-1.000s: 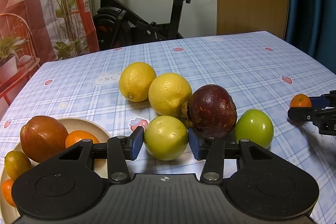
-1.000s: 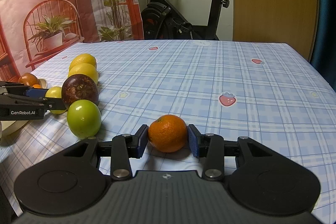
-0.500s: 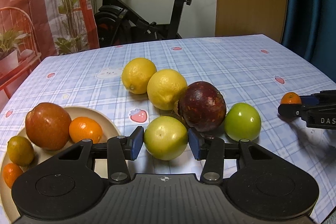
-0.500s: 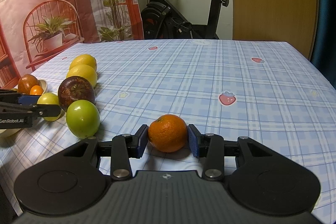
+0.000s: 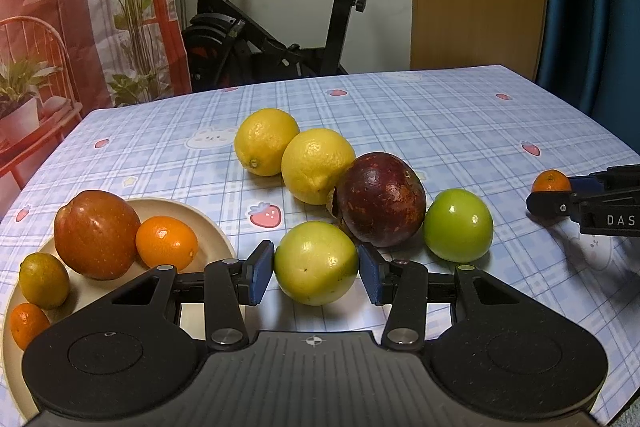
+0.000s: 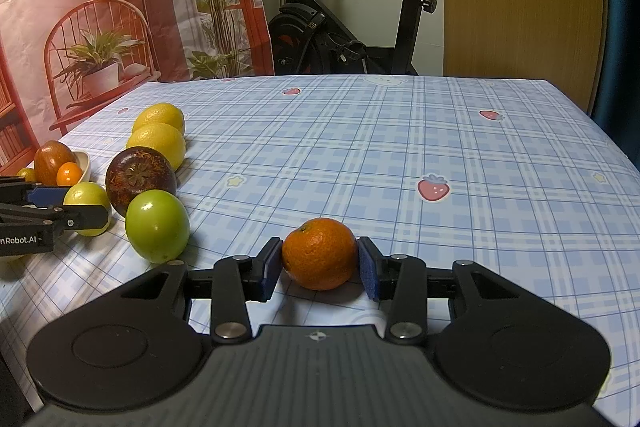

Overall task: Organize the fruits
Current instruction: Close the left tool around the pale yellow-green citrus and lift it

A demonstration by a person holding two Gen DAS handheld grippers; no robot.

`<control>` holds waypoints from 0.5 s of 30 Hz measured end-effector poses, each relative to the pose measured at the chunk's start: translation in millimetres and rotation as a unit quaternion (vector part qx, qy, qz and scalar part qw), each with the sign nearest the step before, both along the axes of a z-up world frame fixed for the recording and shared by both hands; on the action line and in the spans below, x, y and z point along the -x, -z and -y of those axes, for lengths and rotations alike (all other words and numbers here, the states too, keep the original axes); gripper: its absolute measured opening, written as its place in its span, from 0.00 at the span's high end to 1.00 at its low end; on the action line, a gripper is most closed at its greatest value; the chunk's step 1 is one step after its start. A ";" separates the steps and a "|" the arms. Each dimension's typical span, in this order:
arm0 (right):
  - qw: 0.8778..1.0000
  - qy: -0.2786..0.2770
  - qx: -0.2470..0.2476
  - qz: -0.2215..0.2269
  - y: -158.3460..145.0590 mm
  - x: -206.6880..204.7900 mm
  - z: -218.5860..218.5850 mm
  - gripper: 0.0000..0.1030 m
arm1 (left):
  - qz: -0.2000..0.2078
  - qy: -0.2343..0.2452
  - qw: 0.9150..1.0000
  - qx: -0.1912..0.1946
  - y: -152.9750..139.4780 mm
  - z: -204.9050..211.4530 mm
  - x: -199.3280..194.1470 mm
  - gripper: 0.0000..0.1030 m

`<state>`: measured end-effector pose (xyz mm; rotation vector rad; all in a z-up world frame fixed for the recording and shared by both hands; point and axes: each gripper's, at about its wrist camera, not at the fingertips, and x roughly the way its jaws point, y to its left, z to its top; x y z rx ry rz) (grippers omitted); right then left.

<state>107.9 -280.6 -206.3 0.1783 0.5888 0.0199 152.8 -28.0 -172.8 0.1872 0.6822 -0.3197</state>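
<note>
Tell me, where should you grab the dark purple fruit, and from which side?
Grip the dark purple fruit across its round middle, coming down from above. A lemon, the yellow-green fruit and the green fruit crowd its sides, so a level approach would probably bump them. Its top is bare.

Left tool (image 5: pixel 316 273) and right tool (image 6: pixel 319 269) both clamped, pointing downward.

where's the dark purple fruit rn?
The dark purple fruit sits on the tablecloth mid-frame in the left wrist view, touching the nearer lemon behind it, with the green fruit on its right and the yellow-green fruit in front.
</note>
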 end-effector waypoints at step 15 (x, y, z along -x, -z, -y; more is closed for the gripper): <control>1.000 0.000 0.000 0.000 0.1 0.1 0.2 0.58 | -0.002 0.015 1.000 0.005 -0.8 1.2 6.1 0.53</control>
